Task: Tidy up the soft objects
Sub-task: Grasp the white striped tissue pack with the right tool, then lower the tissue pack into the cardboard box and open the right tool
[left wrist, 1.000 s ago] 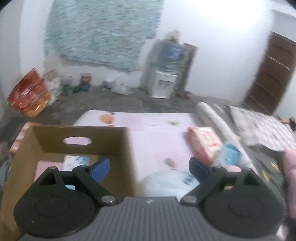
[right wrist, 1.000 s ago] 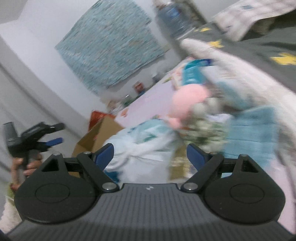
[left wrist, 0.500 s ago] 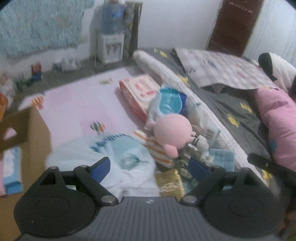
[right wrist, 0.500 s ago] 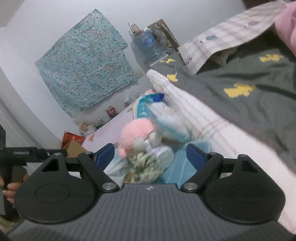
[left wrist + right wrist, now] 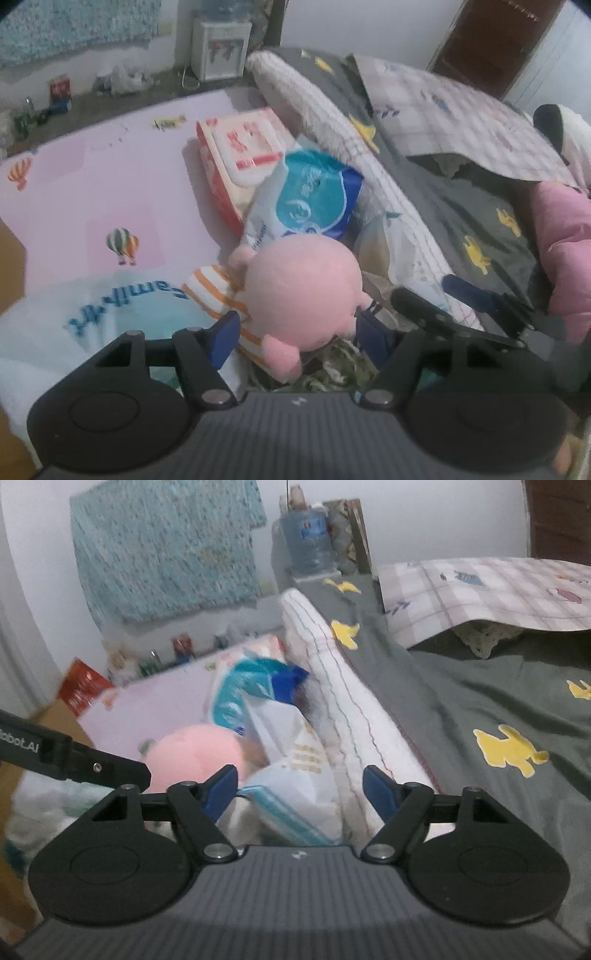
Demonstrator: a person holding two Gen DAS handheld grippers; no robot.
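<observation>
A pink plush toy (image 5: 303,280) with an orange-striped body lies on a pile of soft things beside the bed. My left gripper (image 5: 299,328) is open, its jaws on either side of the plush without closing on it. The plush also shows in the right wrist view (image 5: 195,757). My right gripper (image 5: 301,790) is open and empty above a white plastic packet (image 5: 295,771). It shows in the left wrist view (image 5: 454,306), just right of the plush. A blue-and-white tissue pack (image 5: 314,195) and a pink wet-wipes pack (image 5: 240,155) lie beyond the plush.
A white bag with blue lettering (image 5: 92,314) lies at the left on the pink play mat (image 5: 74,192). The cardboard box edge (image 5: 11,258) is at far left. The bed with grey sheet (image 5: 461,709), a pink quilt (image 5: 561,240) and a water dispenser (image 5: 221,44) are around.
My left gripper swung from the cardboard box to the pile and came down around the pink plush. My right gripper moved in close to the white packet beside the bed.
</observation>
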